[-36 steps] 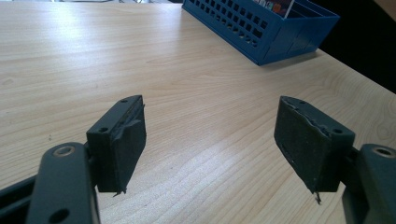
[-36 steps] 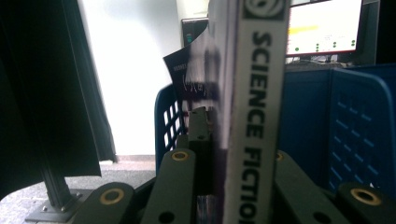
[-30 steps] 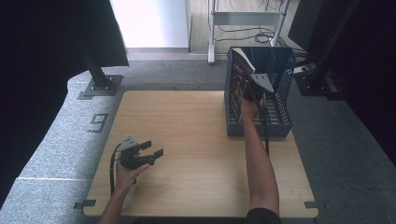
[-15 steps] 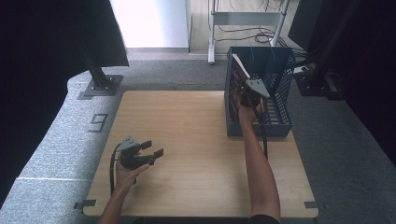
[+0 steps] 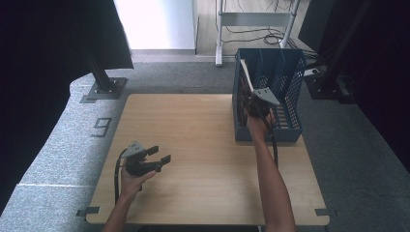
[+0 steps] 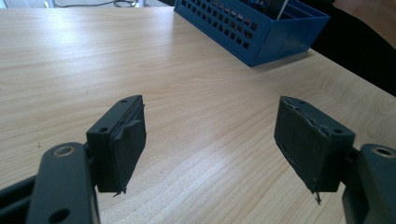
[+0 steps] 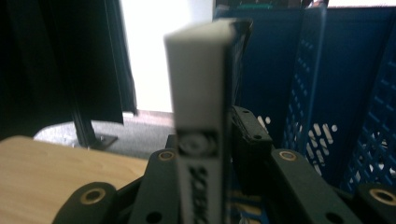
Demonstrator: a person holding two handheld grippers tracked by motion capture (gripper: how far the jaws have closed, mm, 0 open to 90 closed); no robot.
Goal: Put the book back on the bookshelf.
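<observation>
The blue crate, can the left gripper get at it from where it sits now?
Probably yes. The left gripper rests open near the table's front left, and bare wood lies between it and the blue crate; it would need a long reach across.

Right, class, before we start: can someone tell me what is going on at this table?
A person works at a wooden table with a gripper in each hand. The right gripper is at the blue crate on the table's far right side, with an upright book between its jaws. Those jaws have just been opening, so the book seems to be getting set down in the crate. The left gripper rests near the table's front left, jaws open with nothing between them.
</observation>
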